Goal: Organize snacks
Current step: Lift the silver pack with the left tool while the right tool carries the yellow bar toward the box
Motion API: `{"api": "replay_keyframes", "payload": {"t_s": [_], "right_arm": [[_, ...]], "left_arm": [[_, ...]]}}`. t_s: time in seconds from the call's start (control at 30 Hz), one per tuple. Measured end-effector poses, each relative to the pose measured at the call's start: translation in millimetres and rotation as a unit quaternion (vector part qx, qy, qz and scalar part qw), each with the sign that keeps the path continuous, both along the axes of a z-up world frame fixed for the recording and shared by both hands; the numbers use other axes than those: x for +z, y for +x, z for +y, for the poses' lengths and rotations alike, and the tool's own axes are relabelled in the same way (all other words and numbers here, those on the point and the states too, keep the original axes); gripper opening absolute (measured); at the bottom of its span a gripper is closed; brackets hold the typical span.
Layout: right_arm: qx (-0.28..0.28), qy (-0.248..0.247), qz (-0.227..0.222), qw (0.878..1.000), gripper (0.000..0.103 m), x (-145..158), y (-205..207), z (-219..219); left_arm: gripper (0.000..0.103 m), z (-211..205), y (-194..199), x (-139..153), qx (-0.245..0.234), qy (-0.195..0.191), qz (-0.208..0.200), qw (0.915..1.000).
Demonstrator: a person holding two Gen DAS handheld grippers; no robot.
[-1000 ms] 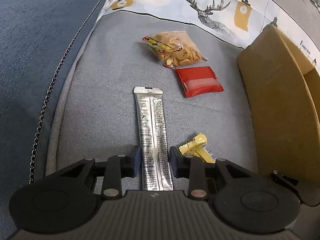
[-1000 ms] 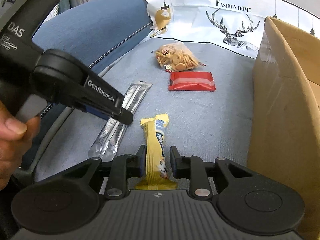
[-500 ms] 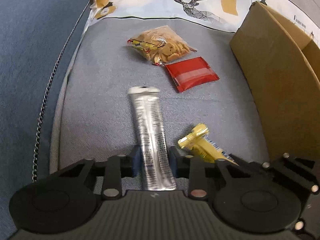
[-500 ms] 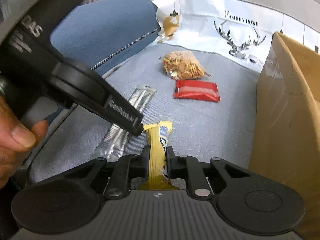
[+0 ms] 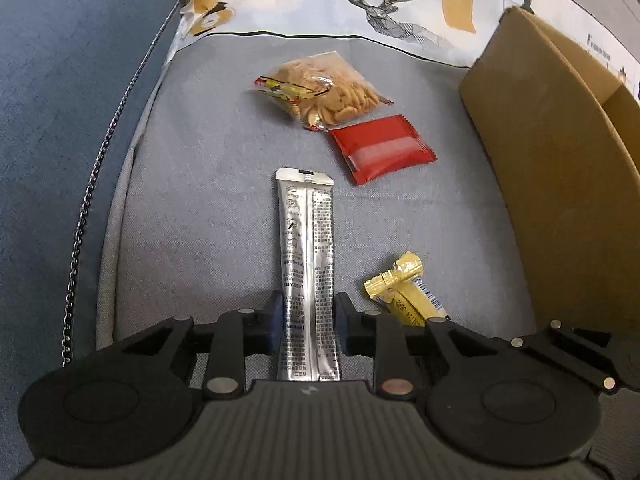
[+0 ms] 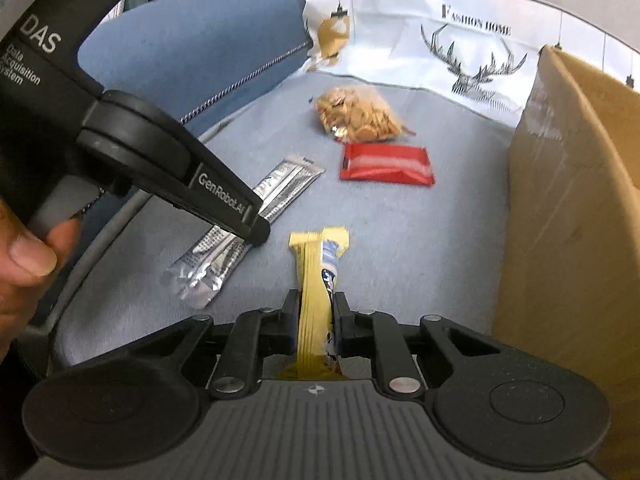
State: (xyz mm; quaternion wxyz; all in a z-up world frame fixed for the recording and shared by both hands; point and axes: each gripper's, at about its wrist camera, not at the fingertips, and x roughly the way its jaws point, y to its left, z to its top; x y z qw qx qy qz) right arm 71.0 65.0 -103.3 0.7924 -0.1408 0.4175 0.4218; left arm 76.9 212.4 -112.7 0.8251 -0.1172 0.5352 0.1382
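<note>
My left gripper point(image 5: 309, 312) is shut on a long silver stick packet point(image 5: 306, 240) that points away from me over the grey cushion point(image 5: 208, 200). My right gripper point(image 6: 316, 312) is shut on a yellow snack bar point(image 6: 318, 272), which also shows in the left wrist view point(image 5: 404, 292). The silver packet also shows in the right wrist view point(image 6: 248, 224), under the left gripper's body point(image 6: 168, 160). A clear bag of small crackers point(image 5: 324, 88) and a red packet point(image 5: 382, 148) lie farther back on the cushion.
A cardboard box point(image 5: 560, 168) stands on the right, its wall close to both grippers; it also shows in the right wrist view point(image 6: 572, 208). A blue sofa arm with a zip point(image 5: 60, 120) runs along the left. A deer-print cloth point(image 5: 380, 4) covers the back.
Both grippers have lifted a little with their snacks. The yellow bar's jaws have closed tighter on it. The silver packet has straightened between the left jaws.
</note>
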Motion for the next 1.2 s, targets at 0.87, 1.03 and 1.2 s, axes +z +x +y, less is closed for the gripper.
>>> {"api": "replay_keyframes", "payload": {"t_s": [0.87,1.03,1.2], "right_arm": [[-0.02,0.08,-0.106,0.991,0.014,73.3,-10.4,-33.1],[-0.036,0.126,-0.121,0.984,0.014,96.4,-7.5,-56.5],[-0.058,0.155,-0.133,0.977,0.014,109.1,0.9,-79.9]], "left_arm": [[0.023,0.5,-20.9,67.2,0.052,0.029,-0.145,0.9876],[0.023,-8.0,-22.3,84.2,0.056,0.037,-0.192,0.9791],[0.023,-19.7,-20.6,95.1,0.054,0.026,-0.23,0.9713]]}}
